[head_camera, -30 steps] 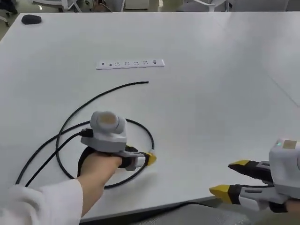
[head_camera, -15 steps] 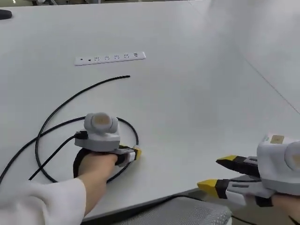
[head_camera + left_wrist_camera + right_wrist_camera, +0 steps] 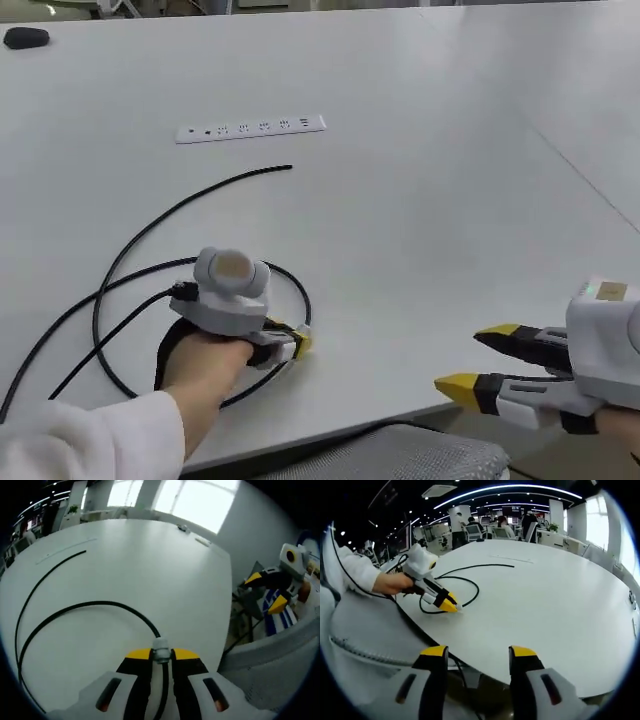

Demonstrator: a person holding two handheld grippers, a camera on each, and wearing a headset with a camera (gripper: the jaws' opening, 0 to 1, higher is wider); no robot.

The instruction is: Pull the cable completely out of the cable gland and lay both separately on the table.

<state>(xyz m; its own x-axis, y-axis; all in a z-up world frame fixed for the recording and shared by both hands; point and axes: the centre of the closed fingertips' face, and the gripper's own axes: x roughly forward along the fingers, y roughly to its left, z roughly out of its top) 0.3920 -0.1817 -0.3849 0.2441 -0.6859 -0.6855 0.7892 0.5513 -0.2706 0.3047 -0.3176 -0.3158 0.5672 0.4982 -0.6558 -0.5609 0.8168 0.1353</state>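
Snugly, left gripper (image 3: 161, 654) around cable gland (image 3: 160, 645).

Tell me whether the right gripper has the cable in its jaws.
No, the right gripper has its jaws open with nothing between them, apart from the cable, which lies on the table by the left gripper.

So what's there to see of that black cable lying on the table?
The cable is thin and black, and looks rubbery. It lies slack on the white table in wide, crossing loops. Its bare free end stops short of a white power strip. Near the table's front edge it runs through a small pale cable gland, which the left tongs are pinching.
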